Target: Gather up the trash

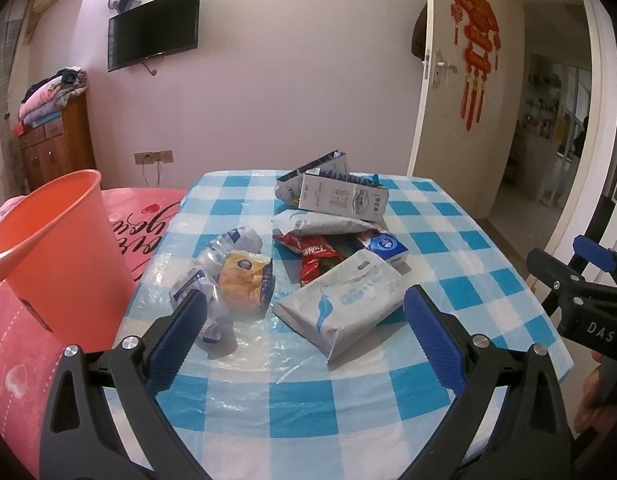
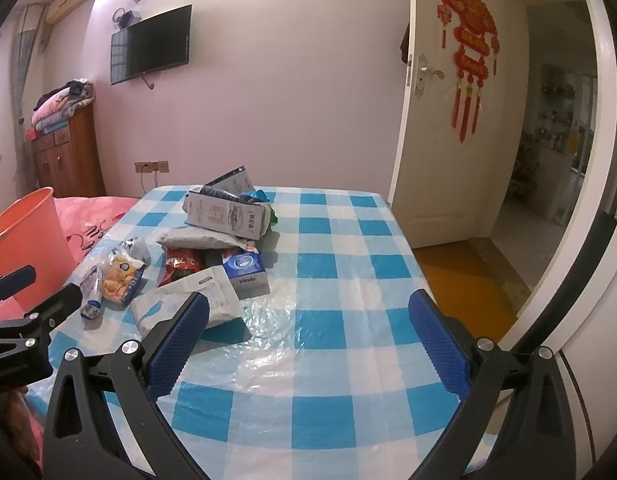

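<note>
Both the left gripper [image 1: 304, 320] and right gripper [image 2: 308, 324] hover wide open and empty above the table [image 2: 348, 272]. The trash pile [image 1: 308, 256] sits mid-table, its lower wrappers partly buried; the orange bin [image 1: 56, 256] is cut off left

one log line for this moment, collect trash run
phase: approach | left tongs: open, empty | right tongs: open, empty | trash pile: on table | orange bin: left of table
</note>
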{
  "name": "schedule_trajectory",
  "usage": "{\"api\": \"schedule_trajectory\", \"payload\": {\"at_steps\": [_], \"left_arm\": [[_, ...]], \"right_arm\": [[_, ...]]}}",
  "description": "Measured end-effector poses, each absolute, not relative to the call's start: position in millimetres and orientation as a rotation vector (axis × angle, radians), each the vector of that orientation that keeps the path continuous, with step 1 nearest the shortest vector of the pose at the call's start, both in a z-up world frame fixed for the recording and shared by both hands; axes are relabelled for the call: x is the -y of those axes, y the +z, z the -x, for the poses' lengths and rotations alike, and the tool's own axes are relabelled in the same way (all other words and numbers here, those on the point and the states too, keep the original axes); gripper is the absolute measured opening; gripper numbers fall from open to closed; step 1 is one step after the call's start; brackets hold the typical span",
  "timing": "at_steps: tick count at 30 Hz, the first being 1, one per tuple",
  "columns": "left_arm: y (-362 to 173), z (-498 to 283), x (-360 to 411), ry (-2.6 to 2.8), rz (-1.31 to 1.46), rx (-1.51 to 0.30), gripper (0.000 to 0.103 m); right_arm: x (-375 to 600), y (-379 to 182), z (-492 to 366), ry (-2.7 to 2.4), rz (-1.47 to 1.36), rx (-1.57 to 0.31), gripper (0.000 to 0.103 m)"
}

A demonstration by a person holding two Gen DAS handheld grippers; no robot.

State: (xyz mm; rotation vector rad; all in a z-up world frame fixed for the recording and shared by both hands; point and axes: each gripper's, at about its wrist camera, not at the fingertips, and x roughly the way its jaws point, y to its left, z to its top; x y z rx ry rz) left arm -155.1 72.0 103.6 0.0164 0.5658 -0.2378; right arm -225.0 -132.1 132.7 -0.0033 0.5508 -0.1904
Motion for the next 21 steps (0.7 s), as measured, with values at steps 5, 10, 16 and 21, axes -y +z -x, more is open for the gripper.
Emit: {"api": "schedule_trajectory", "payload": {"at_steps": [5, 10, 16, 21], "left_arm": [[94.0, 146.6, -66.6, -0.272, -0.052, -0.590, 0.099], [82.8, 135.1, -57.9, -0.329, -0.120, -0.621, 0.099], [72.0, 112.2, -43.4, -0.436, -0.225, -0.680, 0.099], [63.8, 91.3, -28.5, -0.517, -0.291, -0.732, 0.099]], "right_arm": [[135.2, 125.8, 220.6, -0.190, -0.003, -0.572, 0.099], [144.5, 114.5, 213.8, -0.173, -0.045, -0.610, 0.099], [165.5, 94.3, 203.8, -0.126, -0.172, -0.676, 0.099], [183.8, 83.0, 199.4, -0.095, -0.270, -0.707, 0.099]]}}
